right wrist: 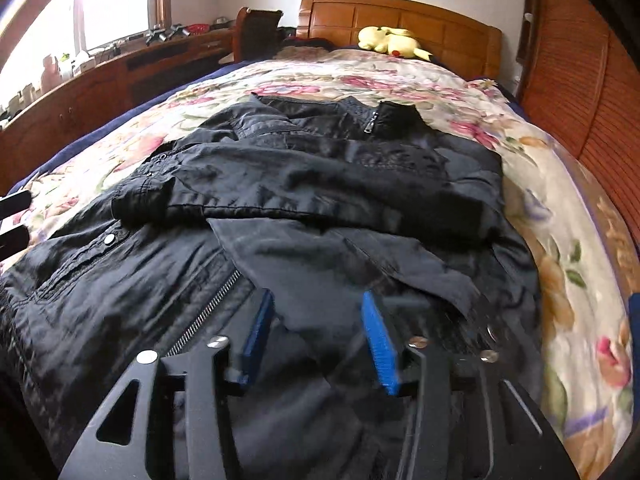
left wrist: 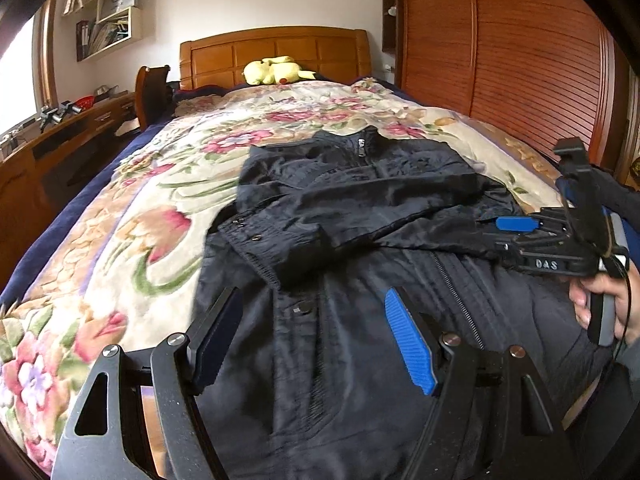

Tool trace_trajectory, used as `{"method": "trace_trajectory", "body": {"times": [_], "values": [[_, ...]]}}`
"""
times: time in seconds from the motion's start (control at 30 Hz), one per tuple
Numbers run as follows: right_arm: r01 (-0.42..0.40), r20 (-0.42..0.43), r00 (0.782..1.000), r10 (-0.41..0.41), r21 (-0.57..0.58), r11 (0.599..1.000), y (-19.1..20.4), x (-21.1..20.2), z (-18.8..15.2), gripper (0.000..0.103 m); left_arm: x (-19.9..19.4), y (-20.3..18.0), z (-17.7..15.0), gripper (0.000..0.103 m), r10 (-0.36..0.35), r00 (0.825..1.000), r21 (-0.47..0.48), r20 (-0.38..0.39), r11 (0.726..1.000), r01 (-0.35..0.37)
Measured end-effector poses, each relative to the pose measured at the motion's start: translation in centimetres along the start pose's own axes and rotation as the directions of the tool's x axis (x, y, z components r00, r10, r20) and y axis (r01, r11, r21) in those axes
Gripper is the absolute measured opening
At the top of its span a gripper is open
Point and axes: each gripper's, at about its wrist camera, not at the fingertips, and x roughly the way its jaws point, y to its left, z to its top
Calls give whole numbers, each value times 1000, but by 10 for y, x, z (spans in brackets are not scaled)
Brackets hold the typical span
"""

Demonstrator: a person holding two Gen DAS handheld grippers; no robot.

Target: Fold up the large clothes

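A black zip jacket (left wrist: pixel 360 208) lies on the bed, collar toward the headboard, with both sleeves folded across its chest. It also shows in the right wrist view (right wrist: pixel 320 184). My left gripper (left wrist: pixel 314 320) is open and empty, just above the jacket's lower front. My right gripper (right wrist: pixel 316 320) is open and empty, hovering over the jacket's lower front by the zipper (right wrist: pixel 208 312). In the left wrist view the right gripper (left wrist: pixel 516 226) sits at the right, held by a hand, over the jacket's right side.
A floral bedspread (left wrist: pixel 132 208) covers the bed. A yellow plush toy (left wrist: pixel 276 70) lies by the wooden headboard (left wrist: pixel 272 52). A wooden wardrobe (left wrist: pixel 500 48) stands right of the bed. A wooden desk (left wrist: pixel 60 136) with small items runs along the left.
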Motion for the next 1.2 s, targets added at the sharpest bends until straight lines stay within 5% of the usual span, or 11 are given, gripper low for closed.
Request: {"method": "trace_trajectory", "body": {"times": [0.33,0.93,1.2], "values": [[-27,35,999,25,64,998,-26,-14,-21,64,33,-15,7,75,35,997,17,-65,999,-34],[-34,9,999,33,87,996,-33,-3,-23,65,88,41,30,75,26,981,-150,-192,987,-56],[-37,1,999,37,83,996,-33,3,-21,65,103,46,37,52,-40,973,-179,-227,984,-2]]}}
